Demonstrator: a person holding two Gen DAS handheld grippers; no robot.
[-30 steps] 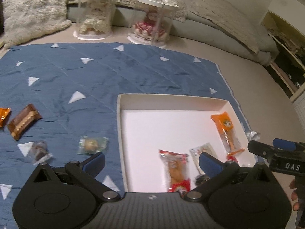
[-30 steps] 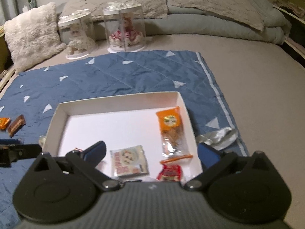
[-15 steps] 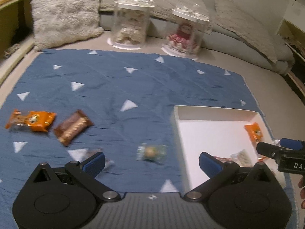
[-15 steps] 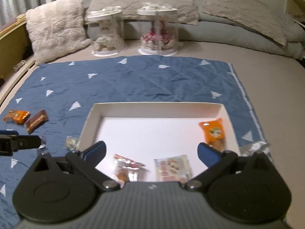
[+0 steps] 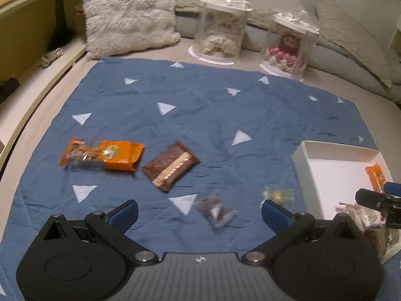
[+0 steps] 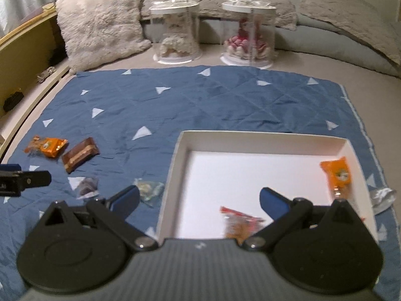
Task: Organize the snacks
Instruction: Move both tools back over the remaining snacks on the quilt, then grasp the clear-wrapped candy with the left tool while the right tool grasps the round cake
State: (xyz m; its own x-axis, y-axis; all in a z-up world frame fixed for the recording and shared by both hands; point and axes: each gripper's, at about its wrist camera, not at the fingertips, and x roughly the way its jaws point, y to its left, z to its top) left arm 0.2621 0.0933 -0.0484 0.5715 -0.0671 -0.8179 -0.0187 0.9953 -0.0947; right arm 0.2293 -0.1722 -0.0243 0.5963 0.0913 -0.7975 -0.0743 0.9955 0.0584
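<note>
A white box (image 6: pixel 263 140) lies on the blue quilt and holds an orange packet (image 6: pixel 338 175) and a red packet (image 6: pixel 239 222). Left of it on the quilt lie an orange snack bag (image 5: pixel 102 154), a brown bar (image 5: pixel 171 165), a small dark wrapped sweet (image 5: pixel 214 210) and a clear-wrapped round sweet (image 5: pixel 277 195). My left gripper (image 5: pixel 199 213) hangs open above the dark sweet, holding nothing. Over the box's near-left corner my right gripper (image 6: pixel 199 199) is open and empty too. The box (image 5: pixel 335 155) shows at the right of the left wrist view.
Two clear domes with dolls (image 6: pixel 175 30) (image 6: pixel 248 32) stand beyond the quilt (image 6: pixel 200 105). A fluffy cushion (image 6: pixel 100 25) and grey pillows (image 6: pixel 338 12) line the back. A wooden bed edge (image 6: pixel 22 42) runs along the left. A silver wrapper (image 6: pixel 382 195) lies right of the box.
Both grippers have swung left. The left one left the box and now faces the loose snacks on the quilt. The right one shifted from the box's right side to its left corner.
</note>
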